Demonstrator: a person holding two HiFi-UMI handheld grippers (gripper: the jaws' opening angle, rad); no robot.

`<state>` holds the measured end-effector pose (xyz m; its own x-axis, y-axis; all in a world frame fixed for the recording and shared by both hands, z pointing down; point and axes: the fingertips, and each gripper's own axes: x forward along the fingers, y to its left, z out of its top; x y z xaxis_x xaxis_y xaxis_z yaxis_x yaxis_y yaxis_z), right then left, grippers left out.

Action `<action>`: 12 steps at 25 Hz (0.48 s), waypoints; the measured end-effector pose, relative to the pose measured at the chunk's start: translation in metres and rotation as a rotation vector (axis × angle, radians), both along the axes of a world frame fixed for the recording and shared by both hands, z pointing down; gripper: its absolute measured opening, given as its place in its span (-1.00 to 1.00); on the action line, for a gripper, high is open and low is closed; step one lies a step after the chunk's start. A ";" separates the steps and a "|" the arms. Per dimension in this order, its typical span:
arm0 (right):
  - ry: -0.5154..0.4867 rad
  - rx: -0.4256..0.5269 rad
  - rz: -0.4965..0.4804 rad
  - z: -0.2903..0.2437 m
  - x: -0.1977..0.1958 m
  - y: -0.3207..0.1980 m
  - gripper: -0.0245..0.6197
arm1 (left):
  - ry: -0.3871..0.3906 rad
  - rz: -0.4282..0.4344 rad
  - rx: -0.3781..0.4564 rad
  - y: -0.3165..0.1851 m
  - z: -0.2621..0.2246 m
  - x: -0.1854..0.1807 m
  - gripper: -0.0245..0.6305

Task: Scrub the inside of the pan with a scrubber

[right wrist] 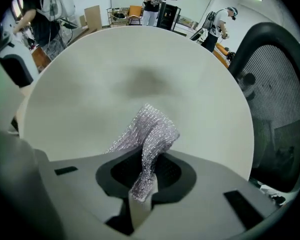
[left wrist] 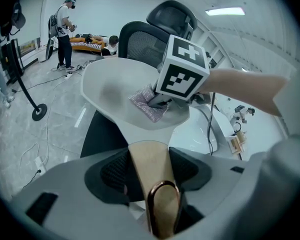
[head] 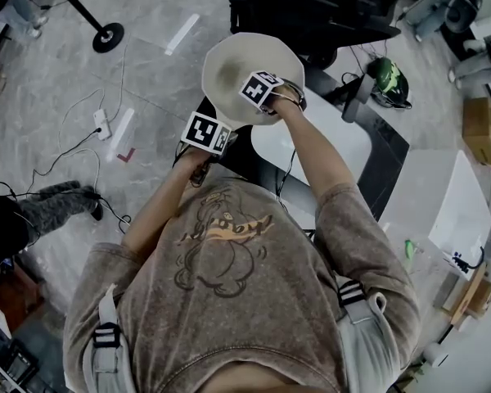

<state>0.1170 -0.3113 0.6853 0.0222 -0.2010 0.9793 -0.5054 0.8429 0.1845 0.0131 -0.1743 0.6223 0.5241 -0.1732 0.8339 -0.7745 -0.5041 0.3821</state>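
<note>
I hold a cream pan point(head: 237, 72) up in the air over the floor. My left gripper point(head: 222, 139) is shut on its tan handle point(left wrist: 151, 169), which ends in a copper hanging loop point(left wrist: 162, 209). In the left gripper view the pan bowl point(left wrist: 115, 89) tilts away from me. A silvery mesh scrubber point(right wrist: 149, 134) is pinched in my right gripper point(right wrist: 144, 181), and its free end lies against the inside of the pan point(right wrist: 140, 69). From the left gripper view the scrubber point(left wrist: 146, 105) sits on the near wall of the bowl, under the right gripper's marker cube point(left wrist: 183, 69).
A black office chair point(head: 327, 11) and a white table point(head: 319, 146) stand just beyond the pan. Cables and a power strip point(head: 103, 124) lie on the grey floor at the left, near a round stand base point(head: 108, 36). People stand in the background point(left wrist: 65, 31).
</note>
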 end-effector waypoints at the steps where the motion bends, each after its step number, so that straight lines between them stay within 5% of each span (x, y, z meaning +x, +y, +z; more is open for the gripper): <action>1: -0.018 -0.005 0.005 0.001 -0.006 0.002 -0.70 | 0.000 0.003 -0.002 0.000 0.000 0.000 -0.13; 7: -0.084 0.003 -0.033 0.001 -0.046 0.012 -0.70 | -0.002 0.007 -0.007 0.000 0.002 0.001 -0.13; 12: -0.293 -0.003 0.064 -0.003 -0.083 0.011 -0.70 | -0.010 0.021 -0.020 0.004 0.005 0.003 -0.13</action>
<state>0.0336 -0.3002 0.6827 -0.2486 -0.2058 0.9465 -0.5888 0.8080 0.0211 0.0156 -0.1706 0.6272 0.5191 -0.1458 0.8422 -0.7676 -0.5128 0.3844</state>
